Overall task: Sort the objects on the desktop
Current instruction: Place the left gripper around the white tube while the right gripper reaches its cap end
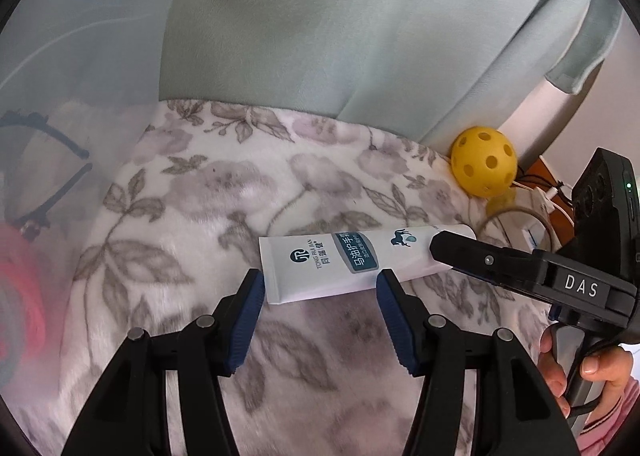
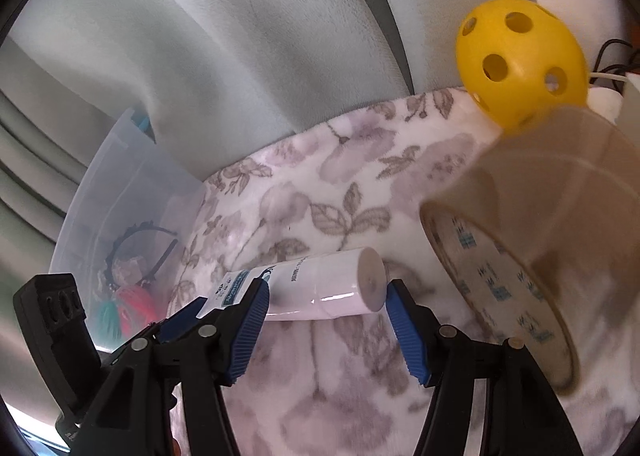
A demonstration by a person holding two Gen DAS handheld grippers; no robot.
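Both tools stand half-wide around the tube [image 1: 352, 262], left tool [image 1: 320, 288] at its crimp, right tool [image 2: 324, 296] at its cap, neither visibly pressing, so uneven closing could roll it toward the tape [image 2: 520, 256] at 3 o'clock.

Soft, even daylight fills both fisheye views, with the brightest patch at the upper right of the right wrist view. Shadows are faint and diffuse on the floral blanket [image 1: 208, 192]. A thin strip of glare runs along the white tube [image 2: 320, 288]. The roll of tape [image 2: 532, 224], close to the lens, is blurred, as is the yellow ball [image 2: 520, 60]. The clear plastic bin [image 1: 48, 104] looks hazy. Straight lines bow near the edges, and black corners frame each circular picture.
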